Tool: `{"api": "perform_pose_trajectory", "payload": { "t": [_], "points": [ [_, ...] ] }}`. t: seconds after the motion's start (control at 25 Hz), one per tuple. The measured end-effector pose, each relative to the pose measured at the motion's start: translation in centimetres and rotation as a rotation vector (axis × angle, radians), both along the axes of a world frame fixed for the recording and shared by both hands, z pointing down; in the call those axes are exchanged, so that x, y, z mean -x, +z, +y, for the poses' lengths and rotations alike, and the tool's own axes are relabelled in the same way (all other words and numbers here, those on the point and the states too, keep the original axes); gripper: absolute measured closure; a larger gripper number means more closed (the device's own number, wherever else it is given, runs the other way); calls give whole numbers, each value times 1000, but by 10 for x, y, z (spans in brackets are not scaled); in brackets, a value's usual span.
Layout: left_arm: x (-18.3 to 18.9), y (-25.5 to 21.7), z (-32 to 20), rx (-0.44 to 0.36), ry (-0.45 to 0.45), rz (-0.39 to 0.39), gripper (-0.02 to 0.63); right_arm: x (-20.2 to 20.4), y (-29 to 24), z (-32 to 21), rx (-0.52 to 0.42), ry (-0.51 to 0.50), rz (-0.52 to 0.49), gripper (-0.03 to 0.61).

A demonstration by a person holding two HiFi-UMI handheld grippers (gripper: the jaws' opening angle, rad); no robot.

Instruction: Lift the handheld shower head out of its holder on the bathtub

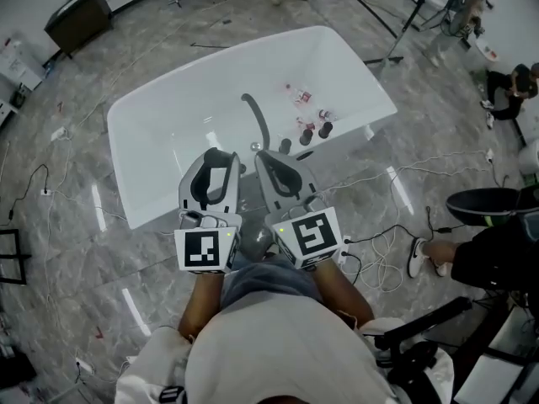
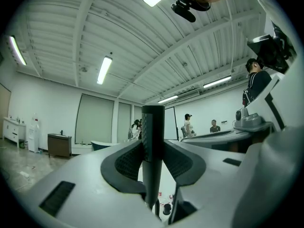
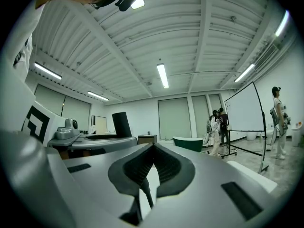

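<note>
A white bathtub stands on the marble floor below me. Dark tap knobs and a grey curved pipe sit at its near rim. Both grippers are held up level, side by side over that rim. My left gripper is shut on the dark textured handle of the shower head, which stands upright between the pads. The handle's top pokes above that gripper. A thin dark hose hangs below it. My right gripper has its tips together; a thin dark line shows through the gap below them.
Small bottles lie in the tub. Cables trail over the floor on the right, near a seated person's legs. Stand legs and a dark cabinet are at the back. People stand far off.
</note>
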State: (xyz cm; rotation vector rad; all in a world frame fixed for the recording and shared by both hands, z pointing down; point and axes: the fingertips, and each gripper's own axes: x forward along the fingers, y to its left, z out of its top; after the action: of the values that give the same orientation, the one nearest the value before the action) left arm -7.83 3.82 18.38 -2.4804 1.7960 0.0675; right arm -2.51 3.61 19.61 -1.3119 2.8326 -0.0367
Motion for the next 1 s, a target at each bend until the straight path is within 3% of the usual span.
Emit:
{"api": "perform_pose_trajectory", "payload": {
  "t": [0.52,0.72,1.0],
  "points": [
    [13,19,6,49,-13,10,466,12,14,9,7,-6,14,561],
    [0,28,1,5,2,-8,466,-3,21,5,13,3,18,560],
    [-4,27,-4,37,-3,-1,466,-8,17,2,11,-1,22,561]
  ]
}}
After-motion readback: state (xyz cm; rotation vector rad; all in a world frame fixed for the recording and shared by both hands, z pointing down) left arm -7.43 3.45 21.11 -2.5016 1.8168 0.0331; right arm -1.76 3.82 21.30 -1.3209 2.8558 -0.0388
